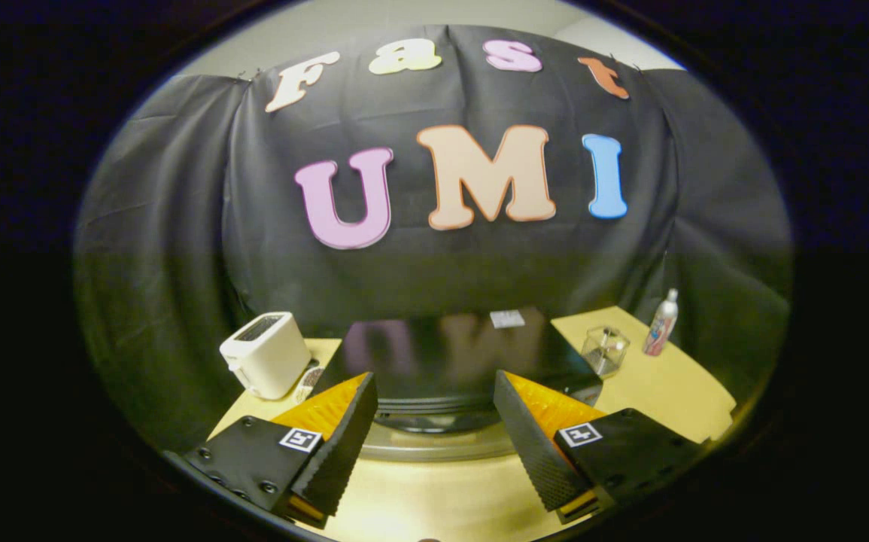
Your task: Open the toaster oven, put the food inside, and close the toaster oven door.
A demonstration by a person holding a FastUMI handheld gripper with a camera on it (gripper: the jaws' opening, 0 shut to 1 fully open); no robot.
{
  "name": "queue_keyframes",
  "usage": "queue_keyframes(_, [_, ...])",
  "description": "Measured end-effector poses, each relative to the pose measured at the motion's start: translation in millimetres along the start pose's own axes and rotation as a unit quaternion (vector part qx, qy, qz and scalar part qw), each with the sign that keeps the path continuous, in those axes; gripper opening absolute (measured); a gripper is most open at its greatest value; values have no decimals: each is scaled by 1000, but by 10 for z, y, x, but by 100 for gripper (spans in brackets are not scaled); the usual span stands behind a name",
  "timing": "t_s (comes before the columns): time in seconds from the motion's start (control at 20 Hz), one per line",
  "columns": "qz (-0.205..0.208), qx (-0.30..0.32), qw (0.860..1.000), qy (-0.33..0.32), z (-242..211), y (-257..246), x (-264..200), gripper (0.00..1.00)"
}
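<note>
- My jaws (434, 429) stand wide apart, released, holding nothing
- The toaster oven (442, 369) sits straight ahead of me on the yellow desk (660, 391), a dark glossy box right beyond my jaws, its curved front edge showing in the gap between them
- Its long side runs crosswise to my reach, so I face it squarely; I judge its door shut, and I cannot make out a handle
- I cannot pick out the food
- A white toaster (265, 354) stands left of the oven; a clear glass (604, 350) and a small bottle (662, 324) stand to its right
</note>
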State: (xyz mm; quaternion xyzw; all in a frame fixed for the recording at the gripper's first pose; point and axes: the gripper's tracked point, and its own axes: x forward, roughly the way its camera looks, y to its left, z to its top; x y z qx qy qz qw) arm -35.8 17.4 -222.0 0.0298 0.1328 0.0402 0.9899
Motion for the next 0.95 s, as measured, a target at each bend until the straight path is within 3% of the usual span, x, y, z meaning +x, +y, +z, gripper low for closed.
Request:
queue_keyframes(0.2, [-13,-16,999,-46,634,-49,-7,98])
queue_keyframes(0.5, [1,-14,994,-104,1348,54,93,98])
queue_keyframes(0.95, [-6,-4,993,-121,1528,-102,160,98])
